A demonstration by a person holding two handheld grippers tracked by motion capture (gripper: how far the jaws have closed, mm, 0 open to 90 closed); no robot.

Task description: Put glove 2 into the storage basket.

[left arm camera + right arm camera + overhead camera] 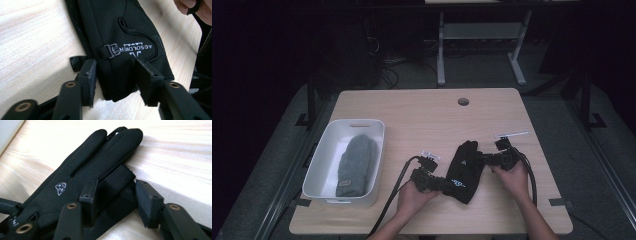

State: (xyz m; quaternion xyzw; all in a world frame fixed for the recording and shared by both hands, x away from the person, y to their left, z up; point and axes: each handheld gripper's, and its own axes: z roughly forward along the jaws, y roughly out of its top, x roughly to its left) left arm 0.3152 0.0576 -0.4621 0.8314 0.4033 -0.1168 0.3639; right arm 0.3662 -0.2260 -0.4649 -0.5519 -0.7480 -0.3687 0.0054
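A black glove (467, 170) with white printed lettering lies flat on the wooden table (422, 115), fingers pointing away from me. My left gripper (444, 184) comes at its cuff end from the left. In the left gripper view the cuff (125, 30), with its small clip, lies between the jaws of my left gripper (115, 67); the pads sit at the fabric without squeezing it. My right gripper (482, 159) reaches the glove from the right. In the right gripper view the glove's thumb (117, 178) lies between the jaws of my right gripper (113, 188), which stand open around it.
A white bin (362, 122) stands at the table's left with a grey knitted mitten (357, 162) inside. A round cable hole (463, 101) sits near the far edge. Cables trail from both grippers toward the front edge.
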